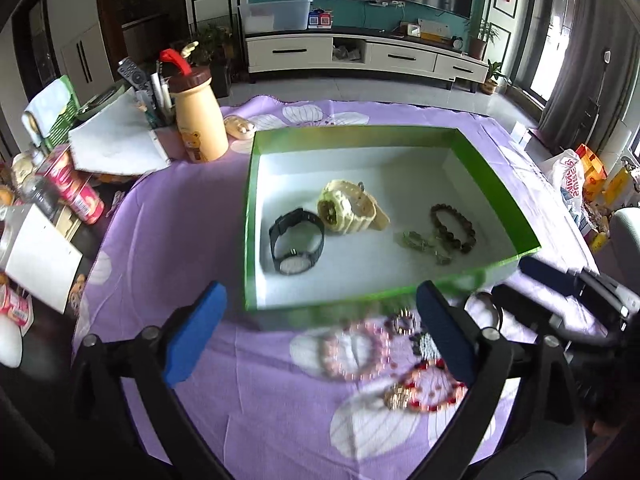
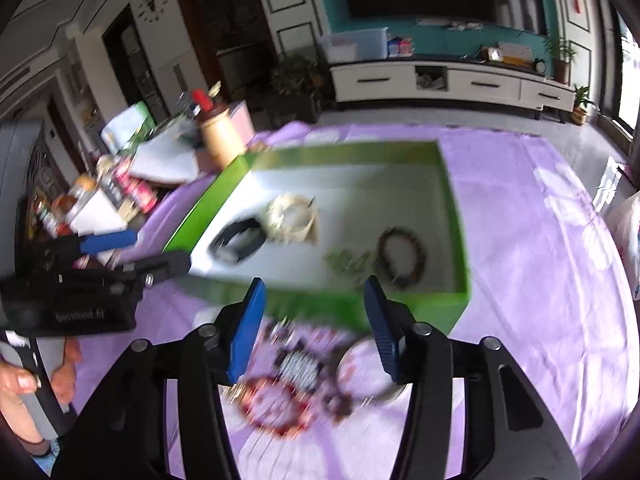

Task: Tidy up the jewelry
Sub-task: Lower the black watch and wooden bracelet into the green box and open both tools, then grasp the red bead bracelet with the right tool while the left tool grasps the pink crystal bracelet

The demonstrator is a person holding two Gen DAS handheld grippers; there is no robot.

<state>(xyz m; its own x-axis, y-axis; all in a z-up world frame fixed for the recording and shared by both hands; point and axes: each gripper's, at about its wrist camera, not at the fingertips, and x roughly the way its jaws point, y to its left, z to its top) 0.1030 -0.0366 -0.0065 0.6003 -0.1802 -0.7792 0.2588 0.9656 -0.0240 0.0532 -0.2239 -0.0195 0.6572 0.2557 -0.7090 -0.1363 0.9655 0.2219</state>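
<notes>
Left wrist view | left gripper [image 1: 320, 336], right gripper [image 2: 316, 328] fingers spread, empty | glossy green box [image 1: 250, 216] | beaded bracelets [image 1: 356, 350]

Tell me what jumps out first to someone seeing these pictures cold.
The green box in the middle of the purple cloth grabs the eye, with two watches and dark beads inside. In front of it lie loose pink and red bracelets, between the open left tool and open right tool.
</notes>
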